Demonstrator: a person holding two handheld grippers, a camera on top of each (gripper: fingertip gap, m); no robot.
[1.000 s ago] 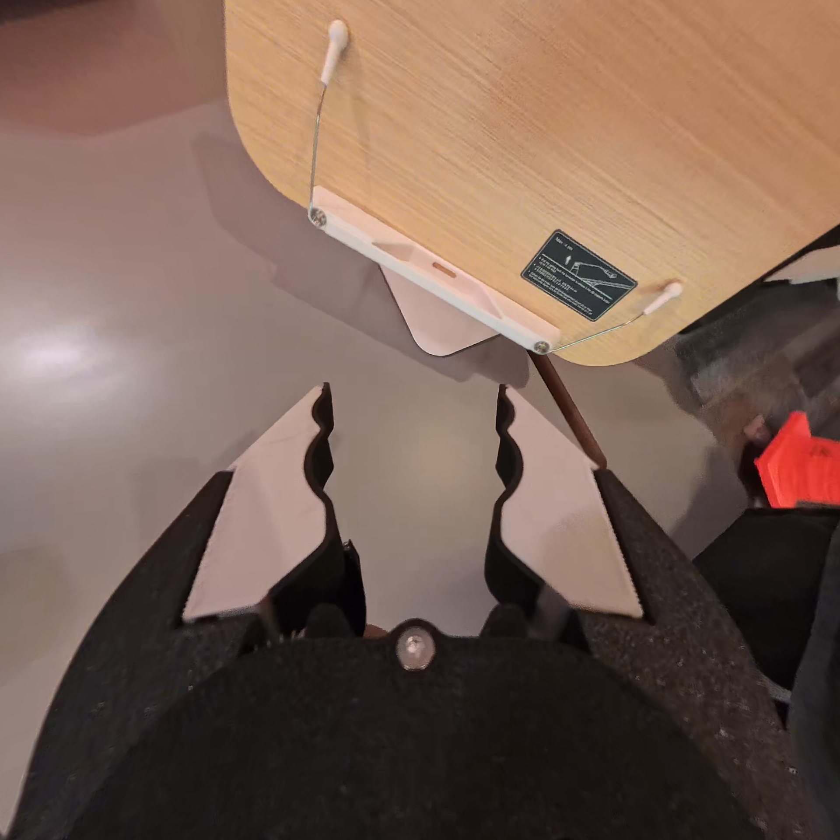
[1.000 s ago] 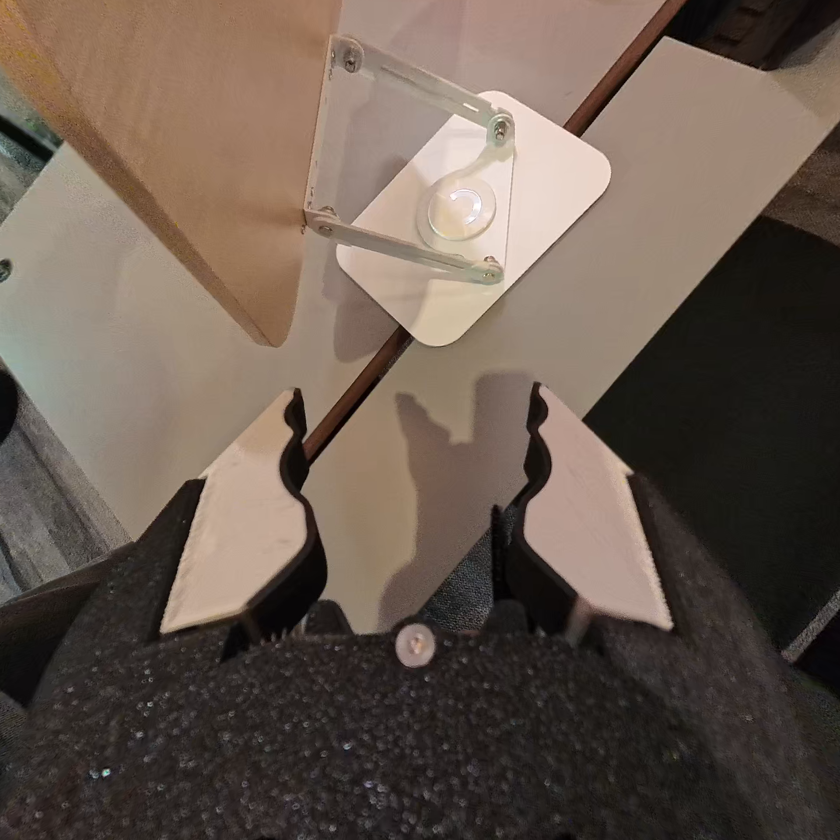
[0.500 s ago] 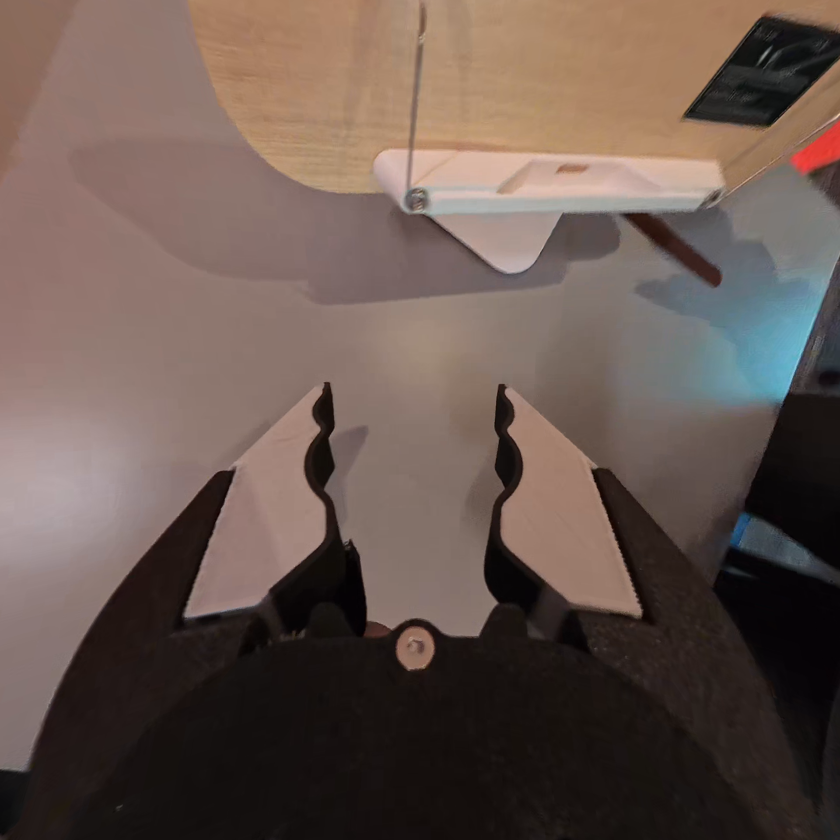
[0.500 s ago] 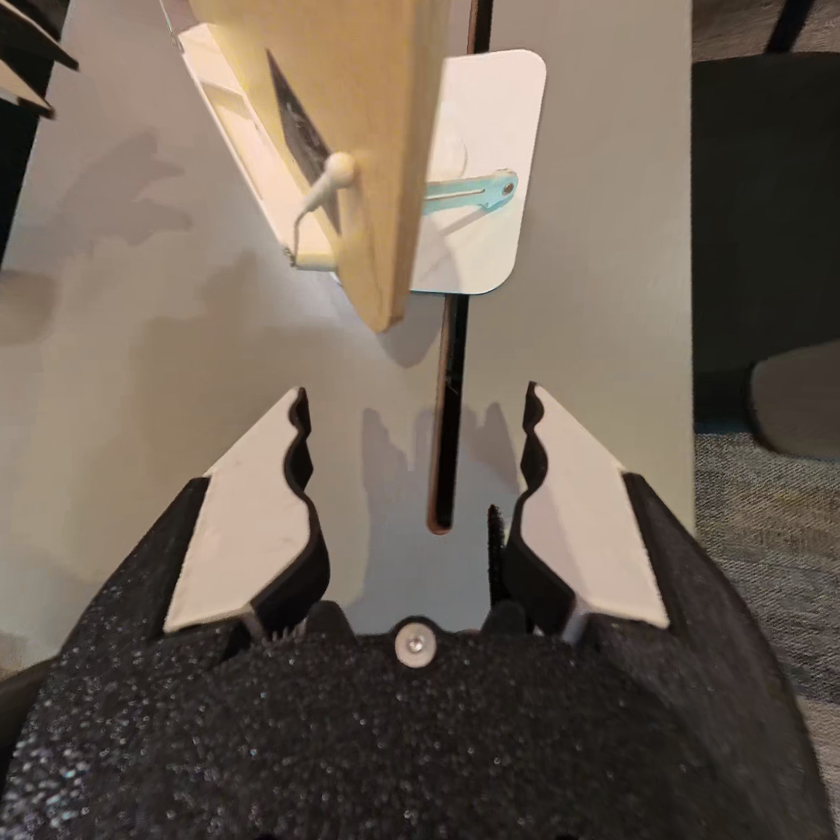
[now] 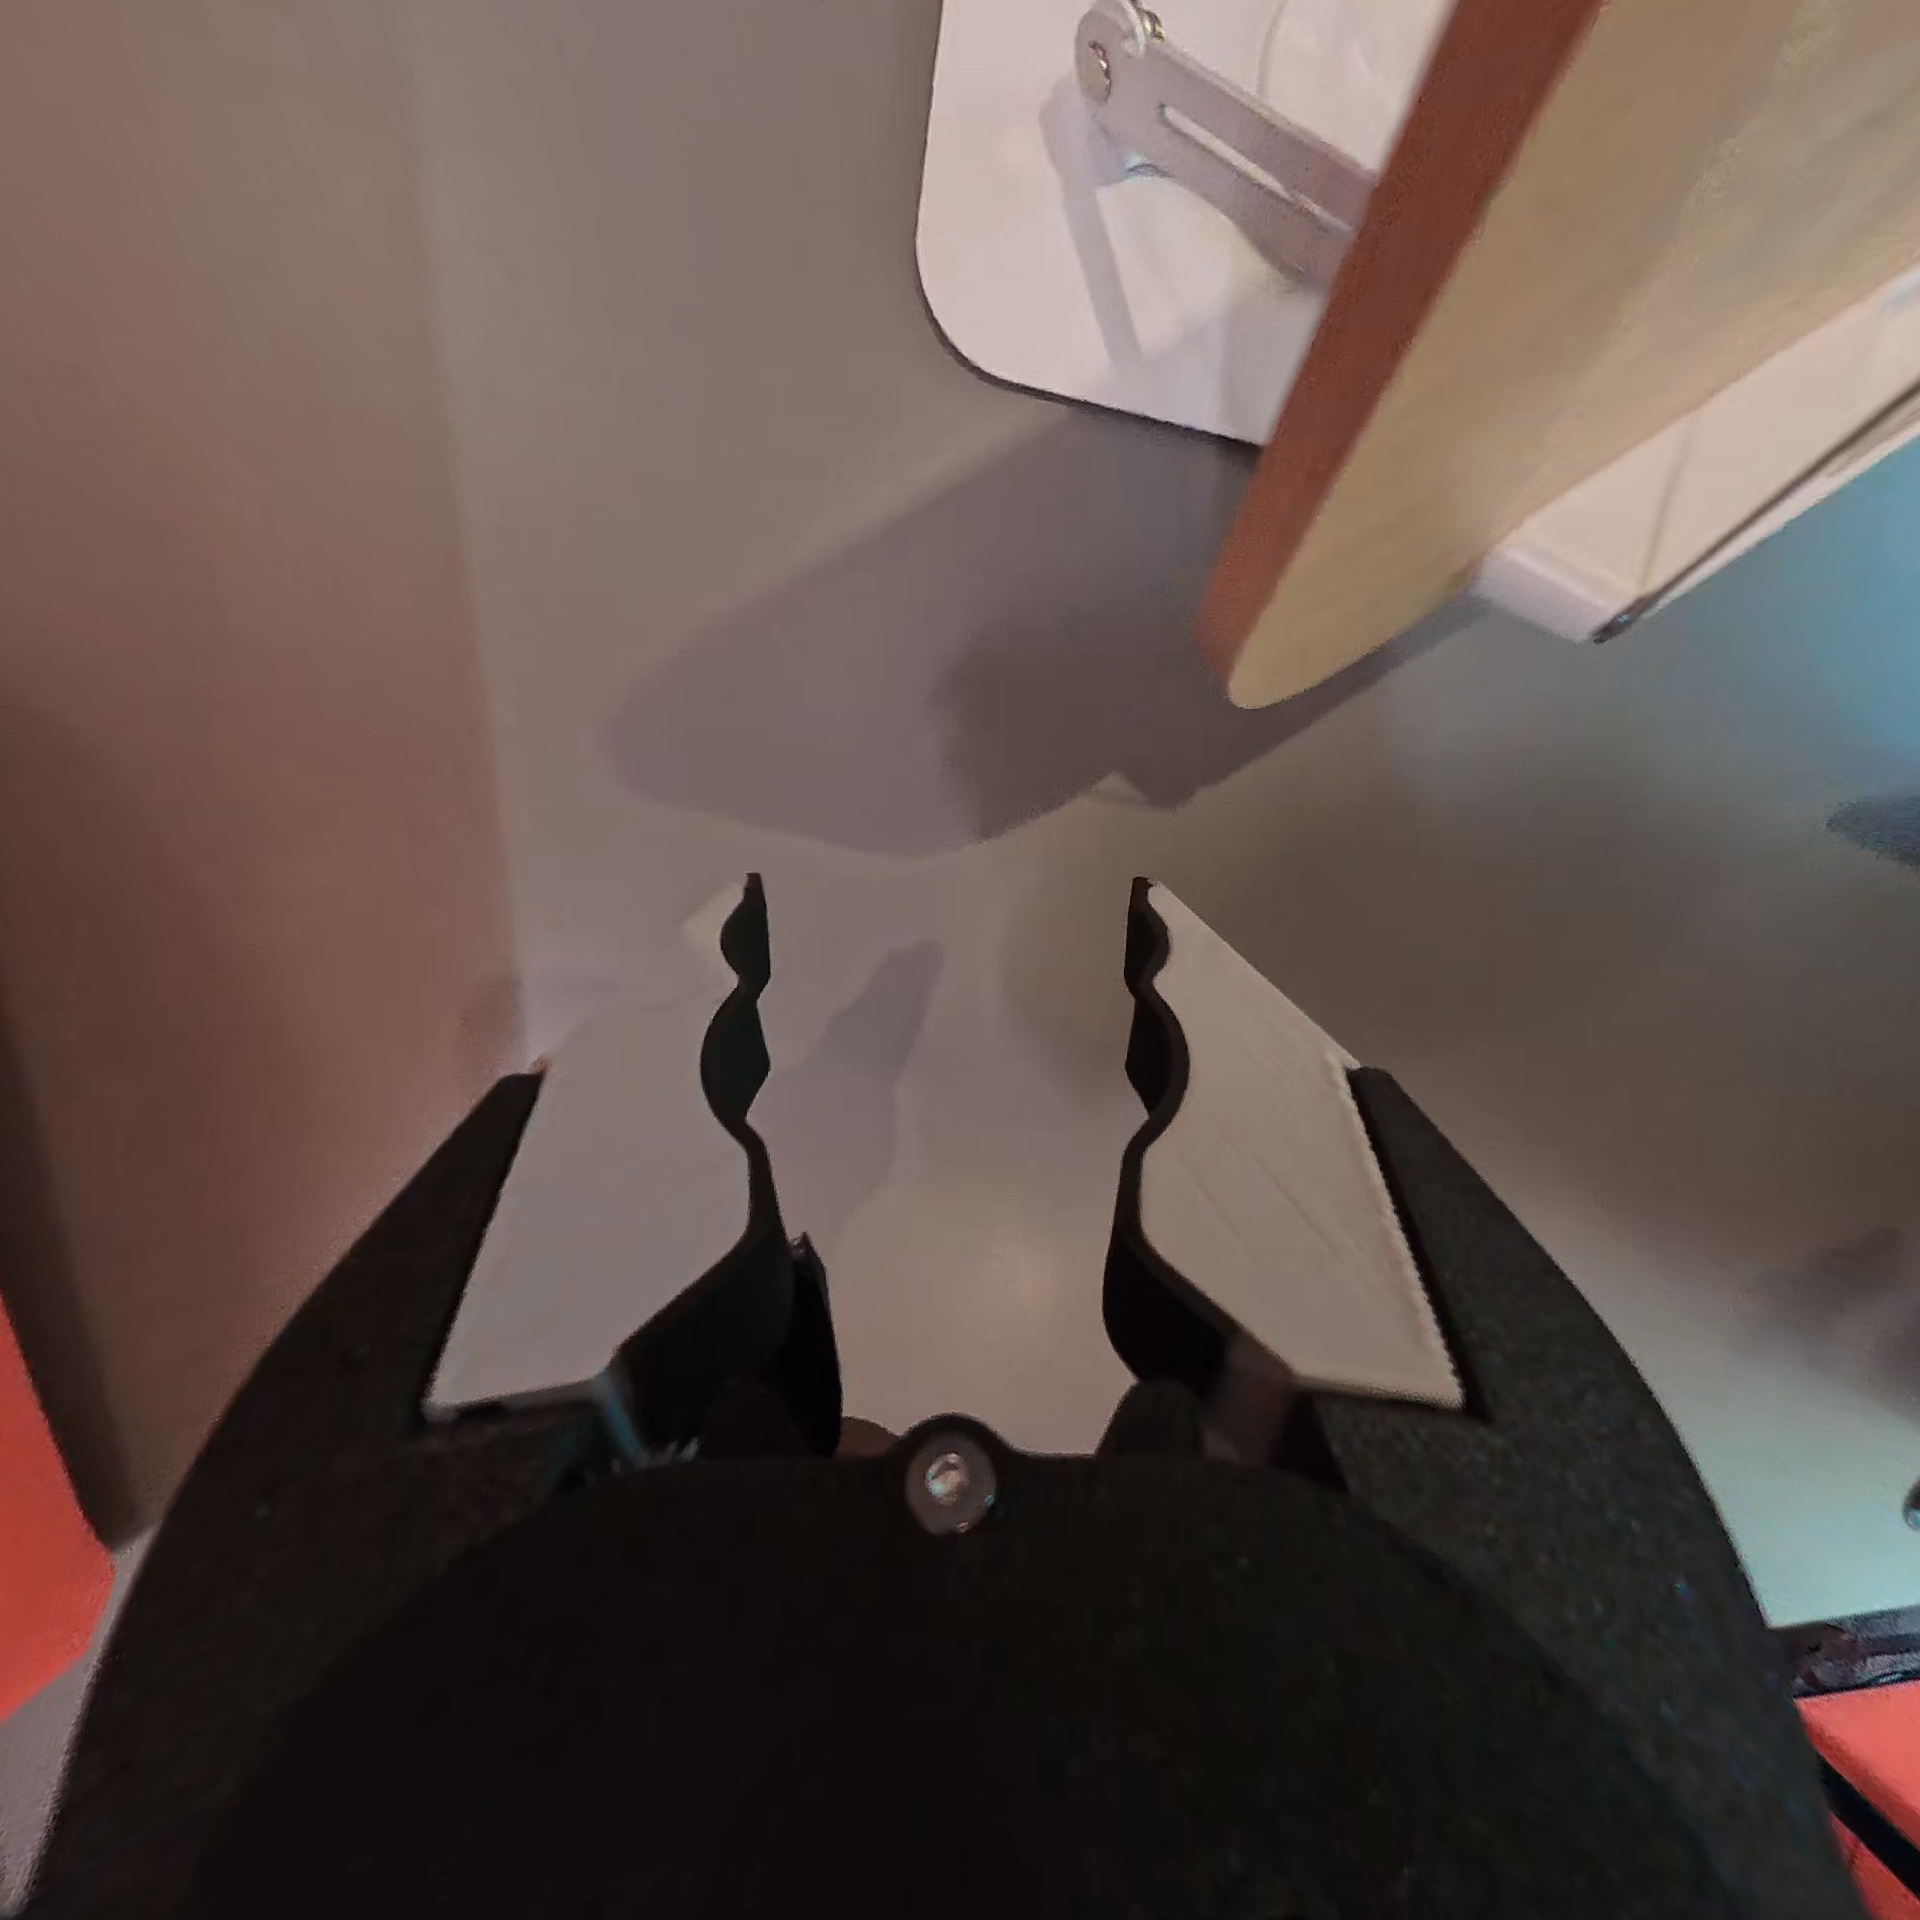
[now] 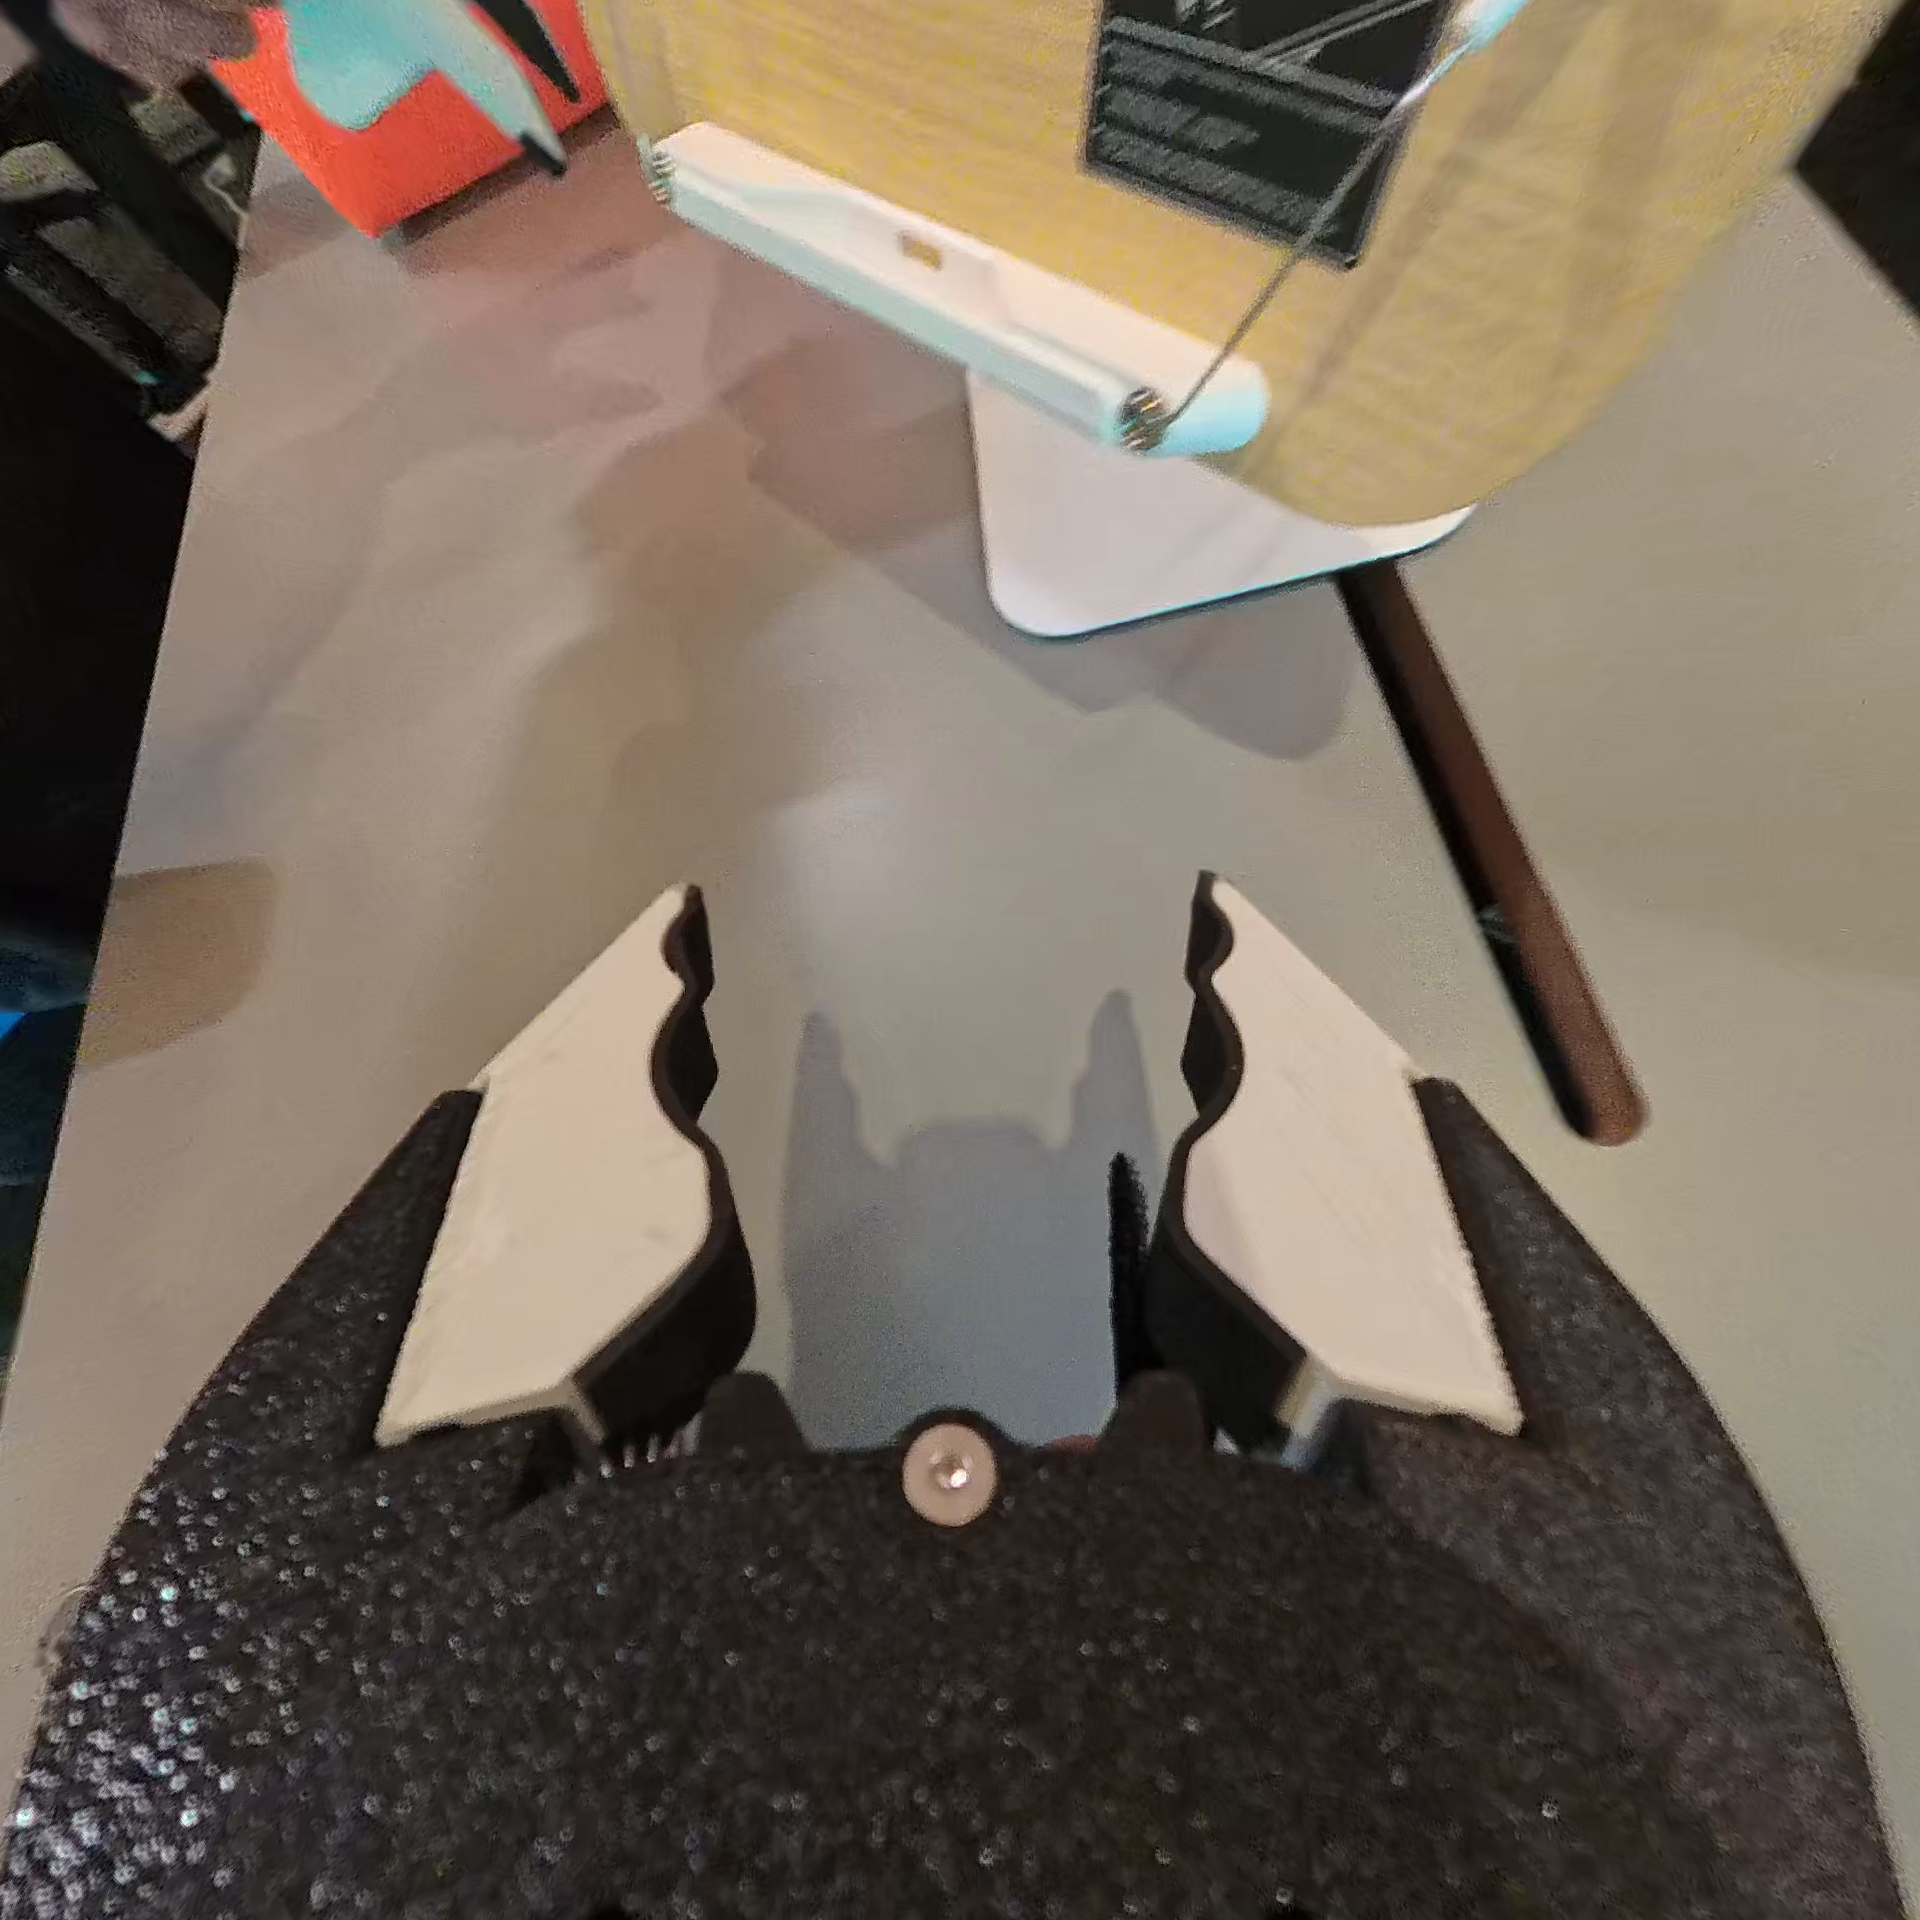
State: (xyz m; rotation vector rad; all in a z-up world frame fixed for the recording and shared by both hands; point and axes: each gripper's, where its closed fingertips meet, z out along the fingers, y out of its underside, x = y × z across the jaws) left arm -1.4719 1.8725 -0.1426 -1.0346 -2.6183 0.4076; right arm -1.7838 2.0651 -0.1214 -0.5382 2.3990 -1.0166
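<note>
A wooden book-stand board (image 6: 1455, 343) stands tilted on a white base plate (image 6: 1122, 551) on the grey table (image 6: 623, 727). A white ledge (image 6: 935, 270) with a thin wire page clip (image 6: 1288, 260) runs along the board's lower front. My right gripper (image 6: 945, 894) is open and empty, in front of the ledge and apart from it. In the left wrist view I see the board's edge (image 5: 1382, 343), its base plate (image 5: 1018, 239) and a metal support arm (image 5: 1216, 145). My left gripper (image 5: 940, 894) is open and empty above the table, below the board's corner.
A dark slot (image 6: 1486, 862) runs through the tabletop at the right of the base plate. An orange box (image 6: 405, 135) sits beyond the table's far left. The other gripper's pale finger (image 6: 416, 62) shows at the top left of the right wrist view. Orange shapes (image 5: 42, 1538) lie at the left wrist view's edges. Spacing between my two grippers at the tips: around 40 cm.
Both grippers have swung around the stand. The left now sees the board edge-on with its rear arm; the right now faces the front ledge and wire clip. Both stay open.
</note>
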